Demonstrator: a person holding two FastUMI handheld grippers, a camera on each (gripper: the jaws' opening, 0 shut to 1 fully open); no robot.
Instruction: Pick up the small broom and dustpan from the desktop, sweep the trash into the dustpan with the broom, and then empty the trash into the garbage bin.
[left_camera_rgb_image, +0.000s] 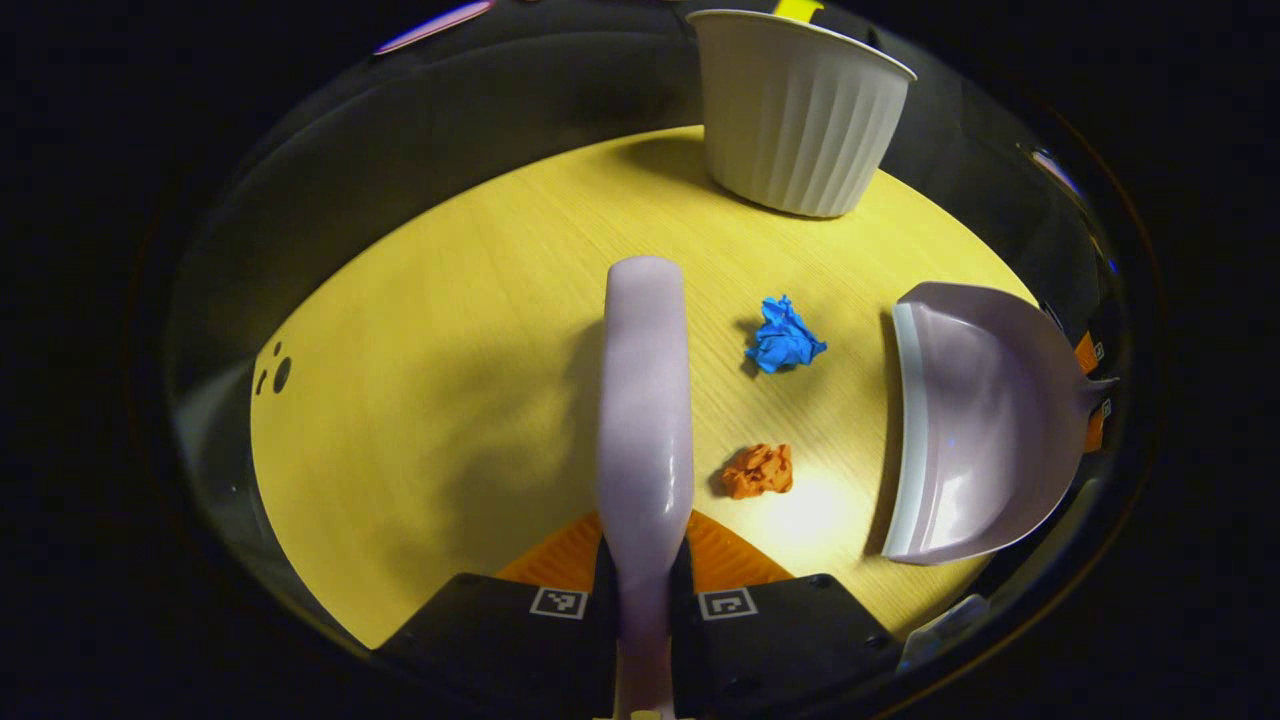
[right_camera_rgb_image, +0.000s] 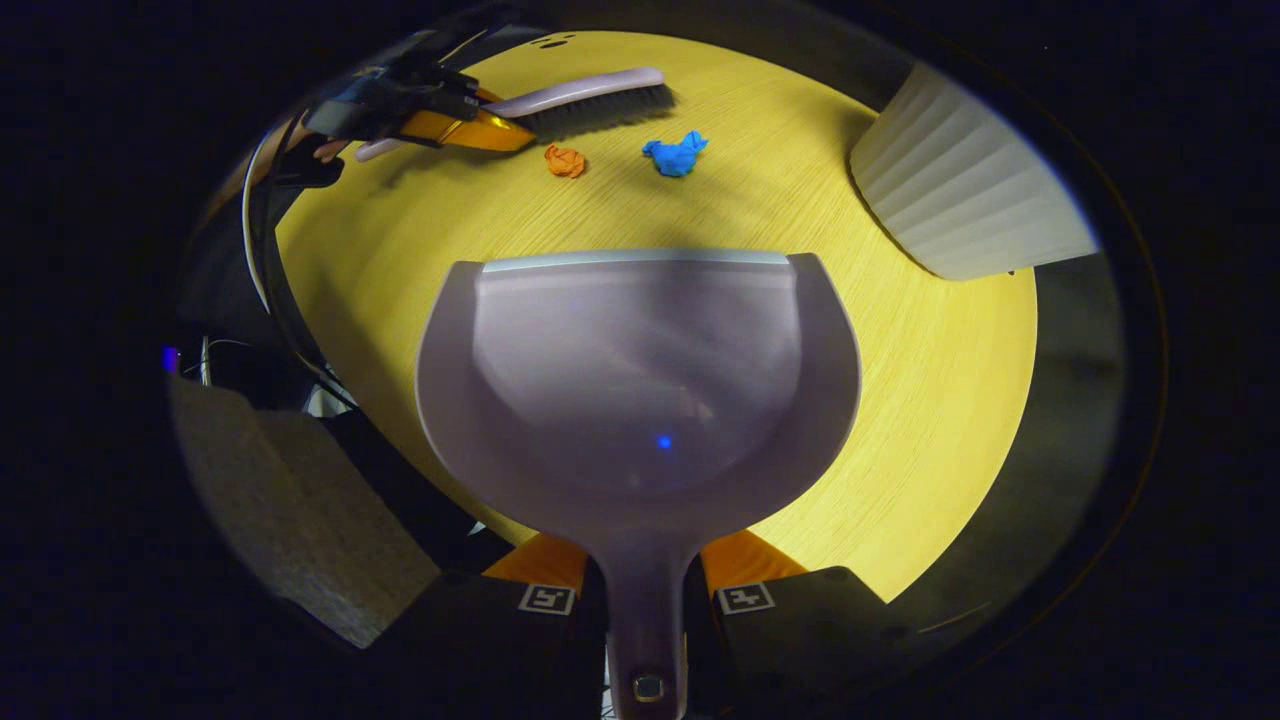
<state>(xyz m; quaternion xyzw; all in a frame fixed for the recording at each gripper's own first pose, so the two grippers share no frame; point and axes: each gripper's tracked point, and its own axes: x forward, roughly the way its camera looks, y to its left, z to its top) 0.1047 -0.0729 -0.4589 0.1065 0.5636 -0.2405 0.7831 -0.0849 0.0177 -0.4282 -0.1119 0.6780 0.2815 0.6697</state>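
**Broom and dustpan both held over the round worktop**

The small broom (left_camera_rgb_image: 645, 400) is pale lilac plastic with a smooth, glossy, rounded back; from the right gripper view its dark bristles point down at the worktop (left_camera_rgb_image: 450, 330). The left tongs (left_camera_rgb_image: 645, 590) are closed on its handle, one finger pressing on each side, and the broom runs straight forward from them. Seen from the right gripper view, the broom (right_camera_rgb_image: 590, 98) lies far across the worktop with the left tongs (right_camera_rgb_image: 470, 125) at its handle end.

The dustpan (right_camera_rgb_image: 640, 390) is the same lilac, a wide shallow scoop with curved side walls and a paler strip along its straight front lip. The right tongs (right_camera_rgb_image: 645, 600) are closed on its narrow handle, a finger on either side. In the left gripper view the dustpan (left_camera_rgb_image: 975, 420) sits to the right, its lip facing the trash.

Two crumpled paper balls lie between broom and dustpan: a blue one (left_camera_rgb_image: 785, 337) and an orange one (left_camera_rgb_image: 759, 471), apart from each other and just beside the broom.

The worktop is round, yellow wood-grain laminate with a bright glare patch near the orange ball. A white ribbed garbage bin (left_camera_rgb_image: 795, 110) stands at its far edge, upright. Around it the booth is dark.
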